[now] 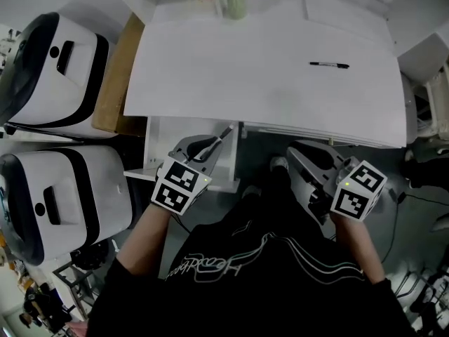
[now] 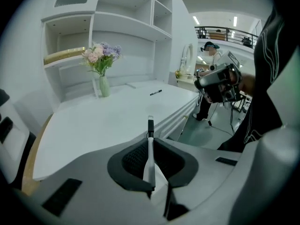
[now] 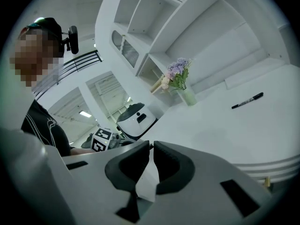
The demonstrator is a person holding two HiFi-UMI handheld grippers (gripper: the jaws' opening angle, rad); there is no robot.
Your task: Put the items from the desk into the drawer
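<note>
Head view is showing the white desk (image 1: 245,69) from above, with the left gripper (image 1: 210,149) hanging just below its front edge, over a white drawer (image 1: 165,135) that is standing pulled out under the desk's left part. That gripper's jaws are pinching a pen (image 1: 223,135) with a white barrel and a dark end, the dark end pointing up toward the desk. The gripper is covering much of the drawer, so what is lying inside cannot be told.

Left gripper view is confirming the grip: the pen (image 2: 150,144) is sitting upright between the two dark pads, its tip sticking out past them.

The right gripper (image 1: 298,153) is hovering lower right of the desk edge, apart from the drawer; in its own view the right gripper (image 3: 151,146) is showing its jaws pressed almost together with nothing between them.

A black marker (image 1: 330,64) is lying flat on the desk's right part, well apart from both grippers. At the back edge a glass vase (image 1: 236,5) is holding pink and purple flowers (image 2: 101,55).
</note>
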